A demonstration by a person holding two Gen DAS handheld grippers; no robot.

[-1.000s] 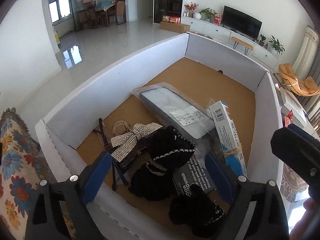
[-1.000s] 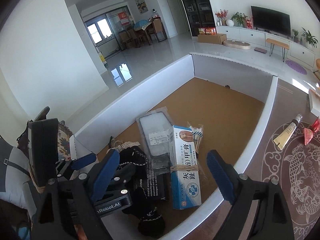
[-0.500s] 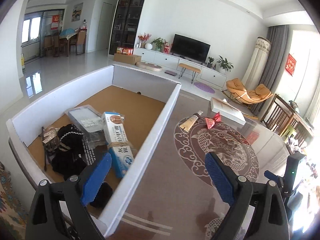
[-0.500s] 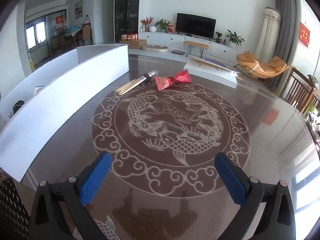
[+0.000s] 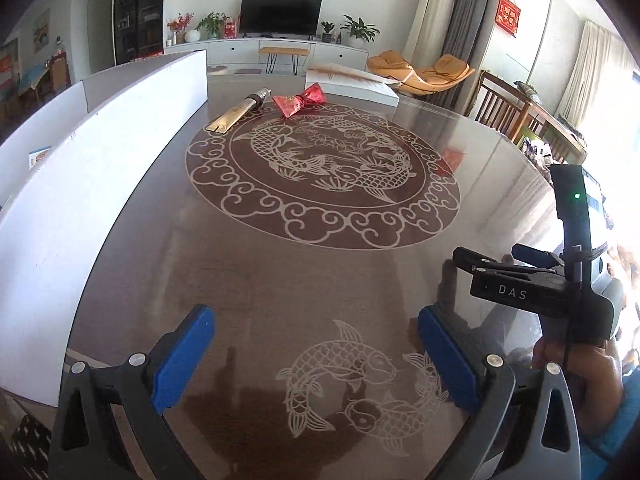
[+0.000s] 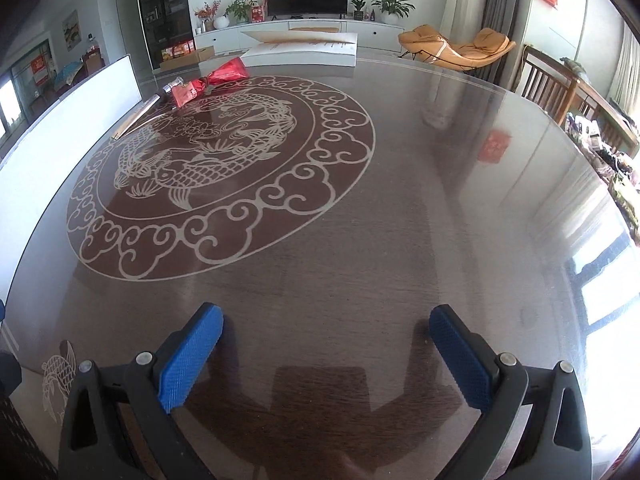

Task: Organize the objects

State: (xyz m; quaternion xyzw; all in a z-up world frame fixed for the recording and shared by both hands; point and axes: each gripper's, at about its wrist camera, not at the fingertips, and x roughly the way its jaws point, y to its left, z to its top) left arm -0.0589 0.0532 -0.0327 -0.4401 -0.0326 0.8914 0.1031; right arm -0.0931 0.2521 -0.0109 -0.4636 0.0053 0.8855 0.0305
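left wrist view is showing the left gripper [image 5: 316, 356] hanging over the dark surface [image 5: 320, 280] with its jaws opening and nothing between them. the right gripper [image 6: 326, 352] is spread wide too, and is holding nothing. the things left to tidy — a gold tube [image 5: 239, 111] and a red bow packet [image 5: 299, 99] — are lying far ahead and a bit to the left, just beside the white box [image 5: 100, 152]. the tube is pointing away from the gripper, slanting to the right. in the right wrist view they are sitting far off to the left, so the left gripper is probably the nearer one — but not by much.
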